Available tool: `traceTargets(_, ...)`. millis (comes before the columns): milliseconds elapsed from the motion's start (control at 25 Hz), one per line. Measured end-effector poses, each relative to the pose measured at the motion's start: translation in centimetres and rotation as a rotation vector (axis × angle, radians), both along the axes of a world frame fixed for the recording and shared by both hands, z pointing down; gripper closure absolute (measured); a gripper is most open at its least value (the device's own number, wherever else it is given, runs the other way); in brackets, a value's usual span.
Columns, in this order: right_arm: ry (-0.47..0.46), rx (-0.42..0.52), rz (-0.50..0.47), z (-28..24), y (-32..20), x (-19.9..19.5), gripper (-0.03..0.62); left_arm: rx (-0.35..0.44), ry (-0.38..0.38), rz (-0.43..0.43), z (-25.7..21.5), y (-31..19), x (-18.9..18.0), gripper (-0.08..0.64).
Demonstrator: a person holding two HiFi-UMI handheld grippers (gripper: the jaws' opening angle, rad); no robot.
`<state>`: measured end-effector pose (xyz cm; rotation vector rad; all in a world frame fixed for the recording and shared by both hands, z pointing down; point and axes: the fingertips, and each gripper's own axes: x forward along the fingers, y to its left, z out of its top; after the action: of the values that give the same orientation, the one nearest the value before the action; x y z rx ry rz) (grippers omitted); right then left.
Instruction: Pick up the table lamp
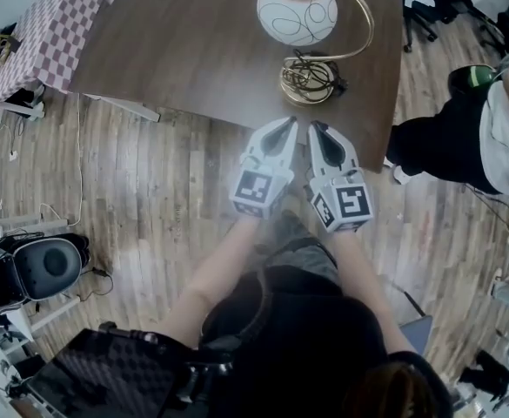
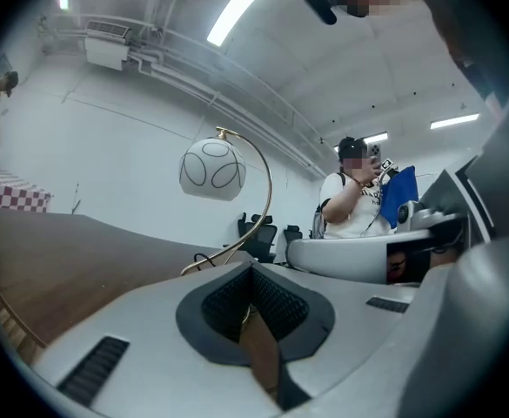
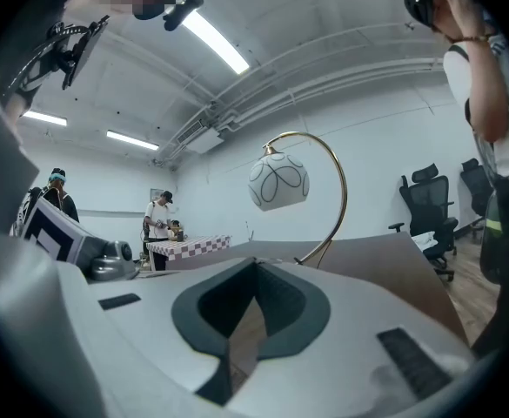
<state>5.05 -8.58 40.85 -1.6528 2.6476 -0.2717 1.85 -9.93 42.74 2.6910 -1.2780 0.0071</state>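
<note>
Because the table lamp [image 1: 296, 14] seems just beyond reach, the left gripper [image 1: 285, 127] and right gripper [image 1: 318, 131] hover side by side short of its base, both closed and empty.

No legible text, brand or number in any view. Left marker cube [image 1: 256, 190] and right marker cube [image 1: 351, 204] carry black-and-white square patterns only, no characters. Dark print on a bystander's white shirt [image 2: 351, 209]: too blurred to read.
</note>
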Motion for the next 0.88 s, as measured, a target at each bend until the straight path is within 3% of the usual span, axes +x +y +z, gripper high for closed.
traceTargets(520,-0.014,-0.019,-0.054,1.9,-5.1,0.2,0.589,-0.013,-0.023,-0.079,1.9,-5.3,-0.4,0.557)
traceTargets(880,-0.026,-0.041,-0.068,3.6,-7.4,-0.3,0.589,0.0,-0.05,-0.059,3.2,-8.4,-0.2,0.555)
